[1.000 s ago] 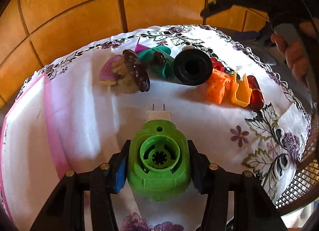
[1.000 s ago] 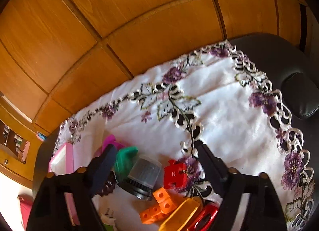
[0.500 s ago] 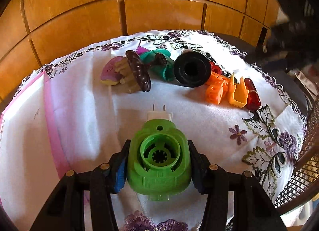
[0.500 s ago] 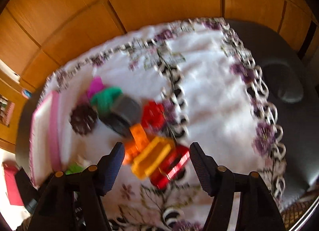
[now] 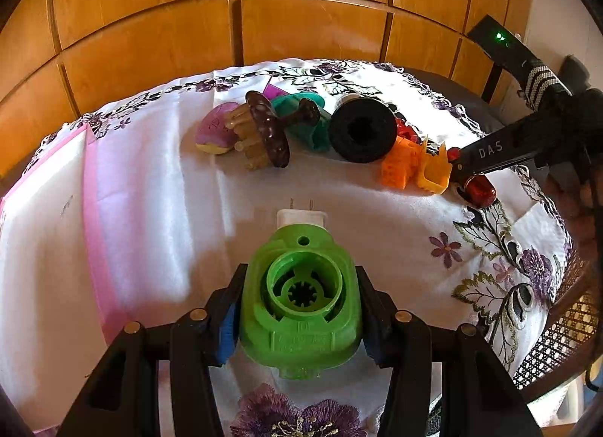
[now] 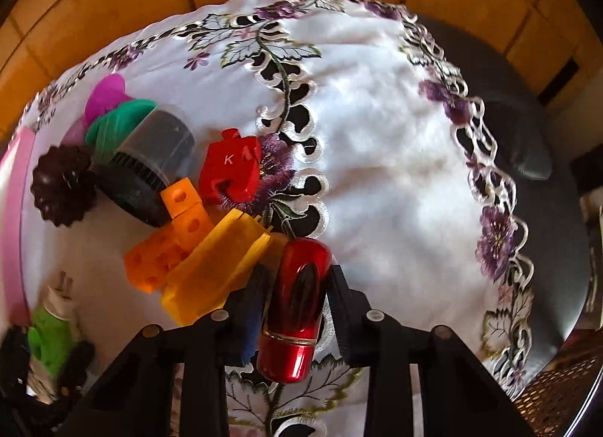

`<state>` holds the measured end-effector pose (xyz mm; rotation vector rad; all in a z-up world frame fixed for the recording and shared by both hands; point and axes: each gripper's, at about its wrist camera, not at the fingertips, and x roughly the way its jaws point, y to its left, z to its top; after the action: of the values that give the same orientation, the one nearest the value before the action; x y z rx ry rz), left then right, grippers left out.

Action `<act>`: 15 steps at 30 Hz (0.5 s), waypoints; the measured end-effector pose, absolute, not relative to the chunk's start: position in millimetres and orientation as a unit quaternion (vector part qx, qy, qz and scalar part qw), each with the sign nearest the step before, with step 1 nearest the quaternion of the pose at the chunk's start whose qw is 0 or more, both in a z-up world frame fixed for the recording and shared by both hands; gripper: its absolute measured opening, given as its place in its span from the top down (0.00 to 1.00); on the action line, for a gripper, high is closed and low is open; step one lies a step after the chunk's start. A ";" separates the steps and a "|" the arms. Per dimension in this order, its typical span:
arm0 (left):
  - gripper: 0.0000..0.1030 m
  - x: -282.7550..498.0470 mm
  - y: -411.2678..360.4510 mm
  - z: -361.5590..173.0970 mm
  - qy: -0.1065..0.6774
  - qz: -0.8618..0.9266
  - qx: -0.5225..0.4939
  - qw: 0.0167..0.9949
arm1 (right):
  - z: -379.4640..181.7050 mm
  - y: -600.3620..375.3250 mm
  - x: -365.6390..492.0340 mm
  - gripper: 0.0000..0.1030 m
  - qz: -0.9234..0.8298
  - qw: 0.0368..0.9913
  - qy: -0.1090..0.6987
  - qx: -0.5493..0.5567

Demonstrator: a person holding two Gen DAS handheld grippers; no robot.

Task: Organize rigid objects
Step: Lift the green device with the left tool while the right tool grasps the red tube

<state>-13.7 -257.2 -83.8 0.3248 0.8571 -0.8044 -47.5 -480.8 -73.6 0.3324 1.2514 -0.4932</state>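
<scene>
My left gripper [image 5: 300, 275] is shut on a green plug-in device [image 5: 301, 308], whose white plug end with two prongs points away over the embroidered white tablecloth [image 5: 188, 210]. A row of objects lies further back: a purple egg shape [image 5: 215, 131], a brown scalloped brush [image 5: 267, 131], a teal piece [image 5: 305, 124], a black cylinder [image 5: 361, 129], a red block [image 6: 230, 169], an orange block [image 6: 169, 244] and a yellow piece [image 6: 211, 271]. At the row's right end my right gripper [image 6: 294, 275] is closing its jaws, and its pads touch both sides of a glossy red capsule [image 6: 294, 308].
A white board with a pink edge [image 5: 94, 210] lies at the left of the cloth. Wooden wall panels stand close behind the table. A black cushioned seat [image 6: 527, 158] sits beyond the cloth's right edge, and a wicker rim [image 5: 557, 342] shows at lower right.
My right gripper has come down and tipped steeply onto the right end of the row, and its jaws have narrowed around the red capsule. The left gripper and the green device have stayed put.
</scene>
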 end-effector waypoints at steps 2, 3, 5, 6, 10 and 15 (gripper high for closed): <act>0.49 -14.8 -256.1 -83.7 0.400 -0.378 0.154 0.821 | -76.1 -477.1 -47.4 0.68 -0.229 0.770 0.576 0.149; 0.49 -14.9 -255.3 -83.4 0.399 -0.378 0.153 0.821 | -76.9 -474.6 -46.8 0.68 -0.230 0.771 0.576 0.143; 0.49 -15.2 -255.1 -82.9 0.400 -0.377 0.152 0.821 | -77.6 -464.1 -45.0 0.69 -0.231 0.774 0.577 0.121; 0.49 -14.8 -255.3 -82.0 0.402 -0.376 0.151 0.821 | -78.5 -460.4 -42.9 0.70 -0.229 0.775 0.577 0.115; 0.49 -13.4 -249.7 -74.1 0.416 -0.380 0.131 0.816 | -81.4 -448.9 -37.3 0.75 -0.226 0.779 0.577 0.095; 0.49 -10.2 -230.9 -43.4 0.403 -0.388 0.087 0.824 | -79.3 -443.9 -38.2 0.75 -0.226 0.780 0.577 0.088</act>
<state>-10.2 -230.9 -43.4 0.1840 0.8558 -0.8253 -38.2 -443.9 -79.3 0.1892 1.2466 -0.4876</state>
